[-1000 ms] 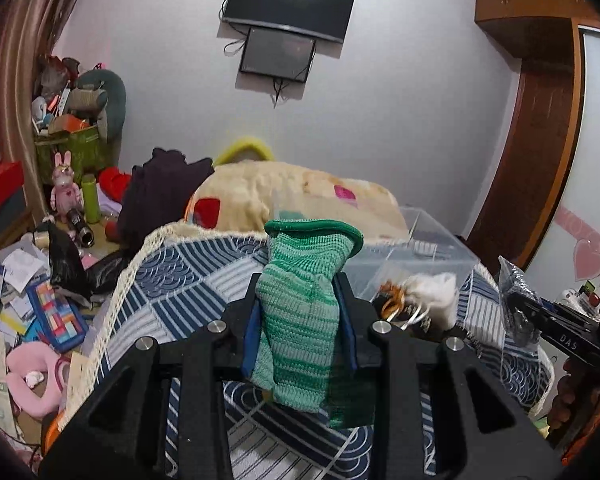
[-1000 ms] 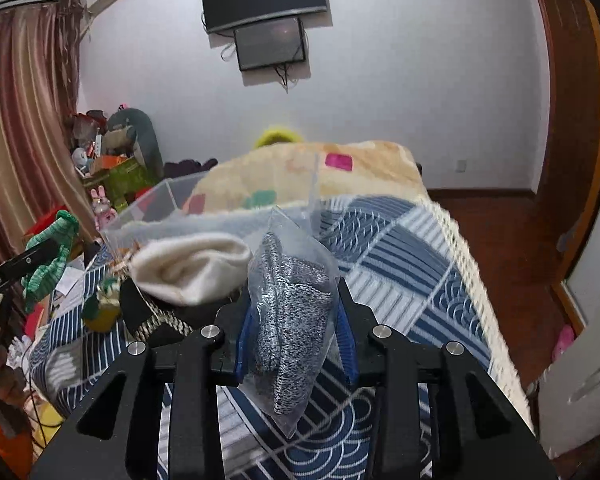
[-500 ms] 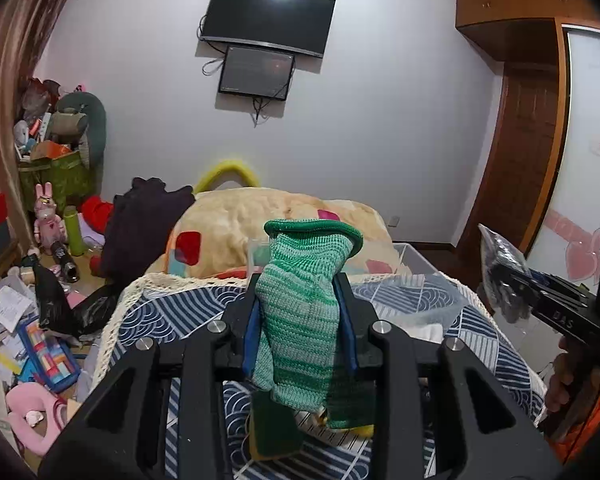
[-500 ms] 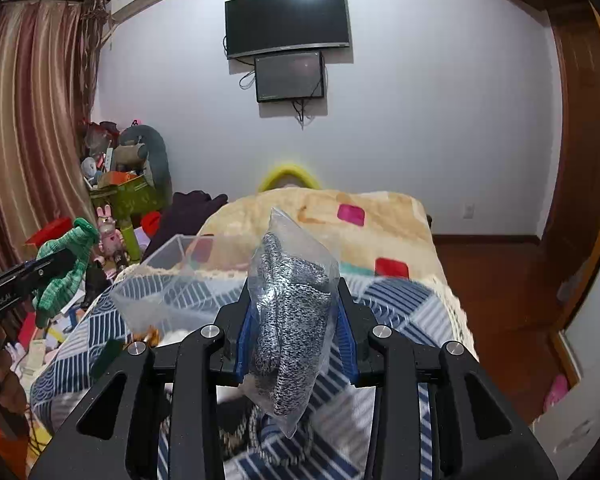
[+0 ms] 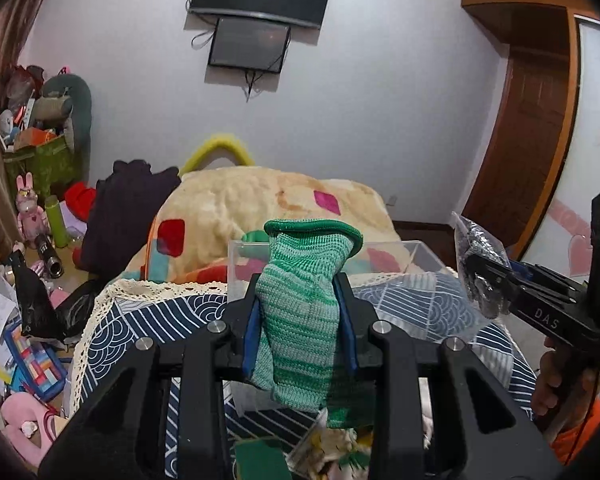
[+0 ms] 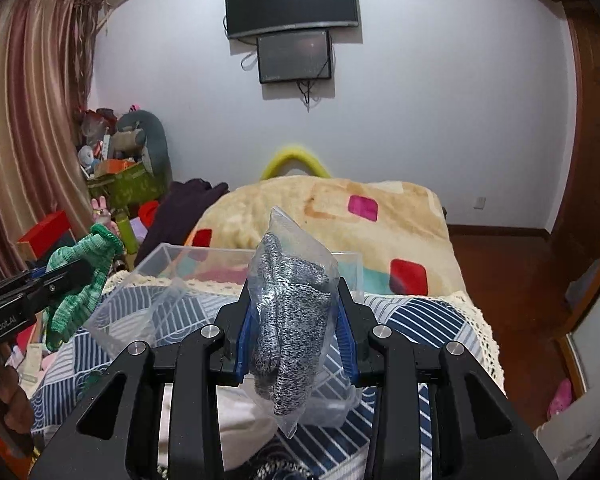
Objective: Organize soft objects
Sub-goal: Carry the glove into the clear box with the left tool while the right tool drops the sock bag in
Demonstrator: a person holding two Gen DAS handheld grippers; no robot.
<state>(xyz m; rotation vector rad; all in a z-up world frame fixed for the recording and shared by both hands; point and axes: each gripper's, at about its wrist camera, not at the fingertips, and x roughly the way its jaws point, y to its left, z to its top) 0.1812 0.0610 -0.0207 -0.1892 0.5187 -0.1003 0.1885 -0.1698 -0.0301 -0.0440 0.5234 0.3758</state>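
Left tongs [image 5: 300, 332] clamped on a green knit sock [image 5: 302, 320], cuff up, held in the air above the bed [image 5: 148, 320]. Right tongs [image 6: 296, 336] clamped on a clear bag [image 6: 296, 280] with grey knit inside, probably socks. Both sit just in front of the clear plastic box [image 6: 168, 276] on the striped blue bedspread. Beige blanket [image 6: 340, 216] behind the box. Floor clutter [image 5: 20, 340] left of the bed.
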